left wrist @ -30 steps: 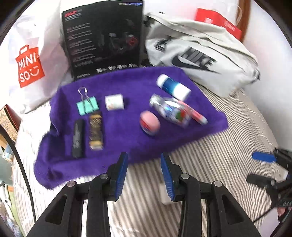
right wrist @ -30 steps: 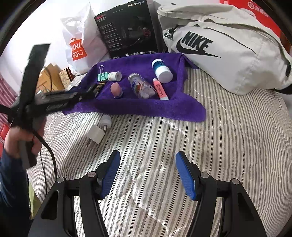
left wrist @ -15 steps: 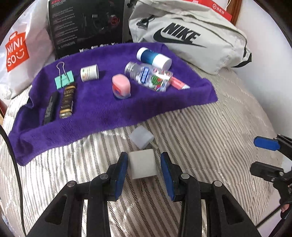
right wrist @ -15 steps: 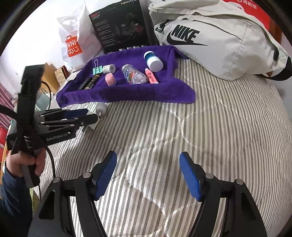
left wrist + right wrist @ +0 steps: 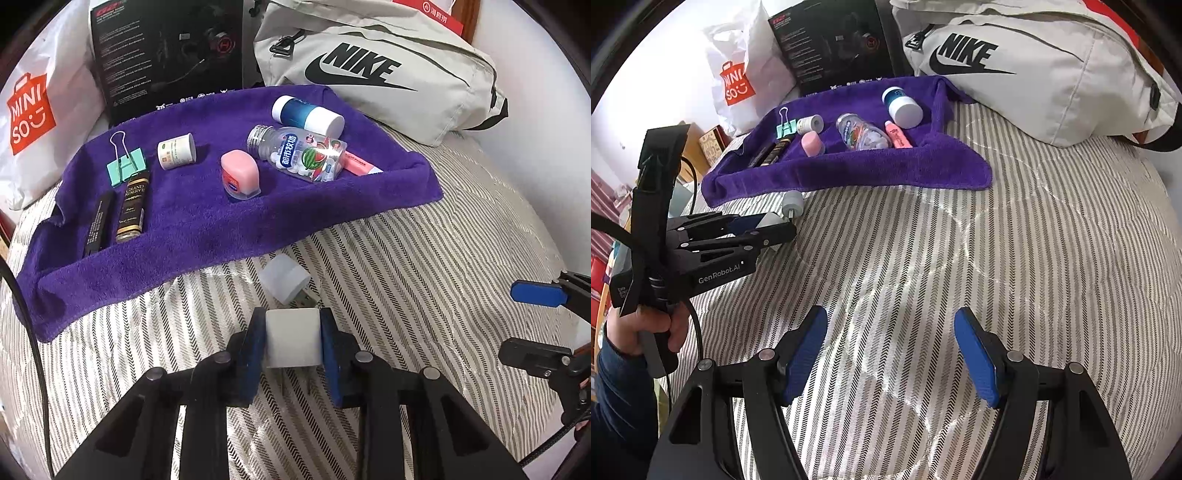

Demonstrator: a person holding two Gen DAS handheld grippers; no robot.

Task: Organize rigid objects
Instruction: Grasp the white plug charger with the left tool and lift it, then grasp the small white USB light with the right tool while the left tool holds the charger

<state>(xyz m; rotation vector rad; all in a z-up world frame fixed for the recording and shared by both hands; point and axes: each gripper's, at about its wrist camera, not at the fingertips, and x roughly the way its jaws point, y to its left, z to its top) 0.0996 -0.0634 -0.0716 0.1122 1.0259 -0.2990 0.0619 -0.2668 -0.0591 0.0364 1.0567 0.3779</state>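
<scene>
Bed: striped quilted bedspread is carrying a purple terry towel that's holding the sorted bits.
Right gripper: hanging spread, empty.
Left gripper: closing, now pinching the white cube charger plug it was only straddling; lift's looking next.

Left gripper: black angular frame, 2 blue finger pads, round silver screws
Left gripper side: white "GenRobot.AI" lettering, black cable trailing
Right gripper: black arms, 2 blue pads, silver screws
Sleeve: dark navy blue
</scene>
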